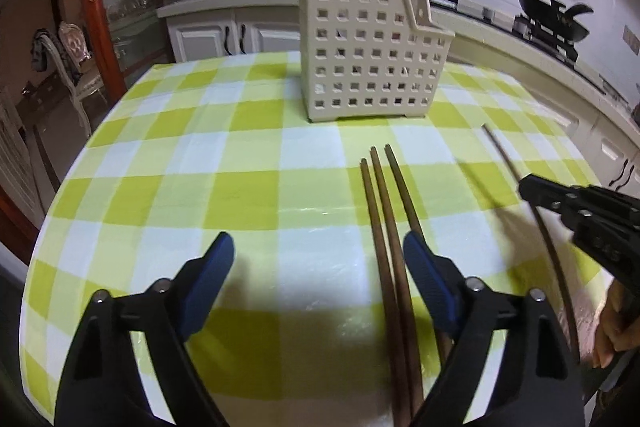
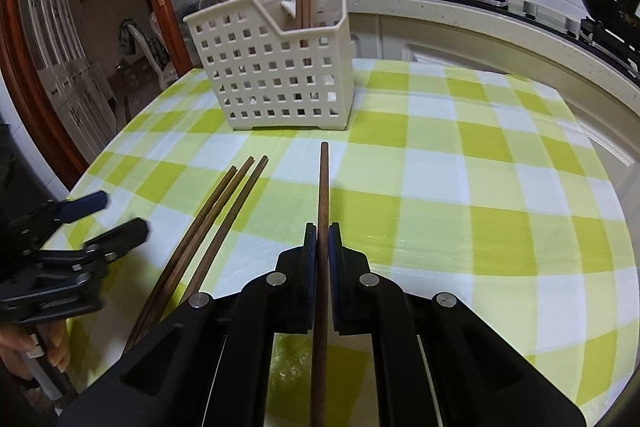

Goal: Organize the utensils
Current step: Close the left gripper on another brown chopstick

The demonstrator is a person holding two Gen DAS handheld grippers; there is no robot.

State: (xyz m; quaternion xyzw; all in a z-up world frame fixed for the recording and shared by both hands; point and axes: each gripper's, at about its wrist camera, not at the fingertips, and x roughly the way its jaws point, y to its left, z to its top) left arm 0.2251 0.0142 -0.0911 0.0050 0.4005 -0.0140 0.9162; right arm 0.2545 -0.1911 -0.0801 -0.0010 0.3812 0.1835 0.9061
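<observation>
A dark wooden chopstick (image 2: pixel 322 211) is clamped in the right gripper (image 2: pixel 322 233); it should be tipped upright over the perforated cream plastic caddy (image 2: pixel 276 75). The left gripper (image 1: pixel 318 263) is held apart.

Two black hand-held grippers with blue pads

The left gripper (image 1: pixel 318 251) is showing black angular arms with triangular cut-outs, round silver pins at the joints, and dark blue textured pads on its fingers (image 1: pixel 426 277). The right gripper (image 2: pixel 322 233) is showing the same black arms and silver pins, with thin blue pads. Bare skin of a hand (image 2: pixel 28 349) is appearing under the tool.
</observation>
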